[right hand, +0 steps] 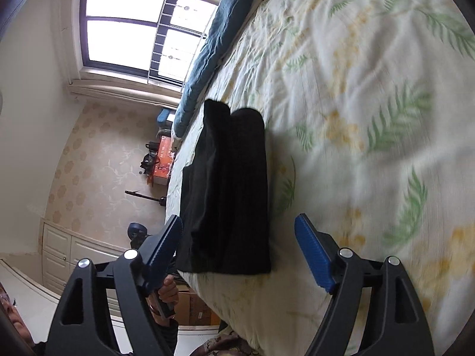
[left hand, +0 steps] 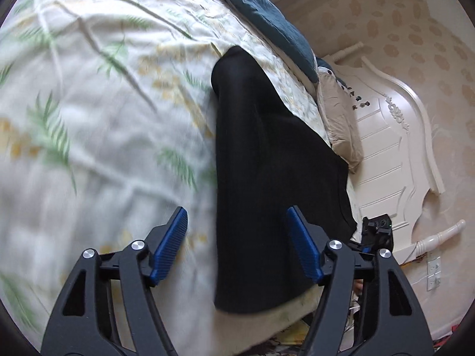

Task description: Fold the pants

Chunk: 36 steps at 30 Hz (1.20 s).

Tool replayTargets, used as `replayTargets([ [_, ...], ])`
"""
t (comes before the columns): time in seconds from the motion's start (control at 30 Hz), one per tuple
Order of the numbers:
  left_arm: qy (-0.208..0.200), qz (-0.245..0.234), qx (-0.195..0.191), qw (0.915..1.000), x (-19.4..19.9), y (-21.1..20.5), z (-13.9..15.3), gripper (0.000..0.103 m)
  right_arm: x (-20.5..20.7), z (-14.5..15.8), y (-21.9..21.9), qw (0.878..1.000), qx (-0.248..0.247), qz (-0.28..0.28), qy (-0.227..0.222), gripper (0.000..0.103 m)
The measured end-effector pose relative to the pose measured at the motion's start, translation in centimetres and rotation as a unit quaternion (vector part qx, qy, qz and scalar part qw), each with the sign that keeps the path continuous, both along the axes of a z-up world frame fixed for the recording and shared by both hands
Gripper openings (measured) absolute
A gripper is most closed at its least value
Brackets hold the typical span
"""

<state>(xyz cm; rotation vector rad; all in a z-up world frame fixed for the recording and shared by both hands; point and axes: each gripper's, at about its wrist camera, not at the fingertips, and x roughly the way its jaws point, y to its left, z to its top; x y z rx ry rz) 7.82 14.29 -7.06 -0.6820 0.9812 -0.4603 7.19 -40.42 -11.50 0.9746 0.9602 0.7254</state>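
Black pants (left hand: 267, 178), folded into a long narrow stack, are seen lying flat on a bedspread (left hand: 104, 118) printed with green fronds and yellow sprigs, close to the near edge of the bed. In the left wrist view the left gripper (left hand: 237, 246) is shown with its blue-padded jaws spread apart; the near end of the pants lies in the gap, but neither pad presses on the cloth. In the right wrist view the right gripper (right hand: 239, 255) is likewise spread wide, the near end of the pants again framed between the pads and nothing clasped. A teal blanket (right hand: 207, 53) is bunched along the far side of the bed. A white carved headboard (left hand: 394, 136) and a tan pillow (left hand: 341, 121) are visible beyond the pants.
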Motion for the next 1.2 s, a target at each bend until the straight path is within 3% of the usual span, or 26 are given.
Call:
replayTargets([
  [0.23, -0.006, -0.010, -0.006, 0.9999, -0.8, -2.1, -0.4, 0.075, 0.2, -0.2, 2.8, 1.000, 0.008, 0.020, -0.004, 0.080],
  [0.37, -0.009, -0.008, -0.021, 0.9997, -0.5, -2.8, -0.5, 0.072, 0.9, 0.1, 4.5, 1.000, -0.008, 0.023, -0.010, 0.081],
  [0.4, -0.009, -0.013, -0.016, 0.9997, -0.4, -3.2, -0.6, 0.067, 0.9, 0.1, 4.8, 1.000, -0.016, 0.023, -0.010, 0.077],
  [0.43, -0.006, -0.012, -0.003, 0.9999, -0.4, -3.4, -0.7, 0.056, 1.1, 0.0, 5.1, 0.999, -0.028, 0.026, -0.003, 0.056],
  [0.47, -0.004, -0.013, 0.005, 0.9999, -0.4, -3.6, -0.8, 0.051, 1.3, -0.5, 5.3, 0.999, -0.026, 0.033, 0.010, 0.045],
  [0.53, -0.005, -0.013, 0.003, 0.9999, -0.5, -3.5, -0.6, 0.040, 1.4, -1.0, 5.0, 0.999, -0.011, 0.032, 0.017, 0.038],
  [0.63, -0.014, -0.018, 0.022, 0.9995, -0.7, -3.6, 0.3, 0.031, 1.1, -0.6, 4.7, 0.999, 0.003, 0.032, 0.014, 0.036],
  [0.8, -0.023, -0.020, 0.057, 0.9979, -0.9, -4.6, 1.7, 0.028, 0.5, 0.1, 4.5, 0.999, 0.005, 0.037, 0.011, 0.035],
  [1.2, -0.020, -0.019, 0.058, 0.9980, -2.8, -4.4, 1.6, 0.028, -0.7, -1.1, 4.5, 0.999, 0.005, 0.042, 0.024, 0.035],
])
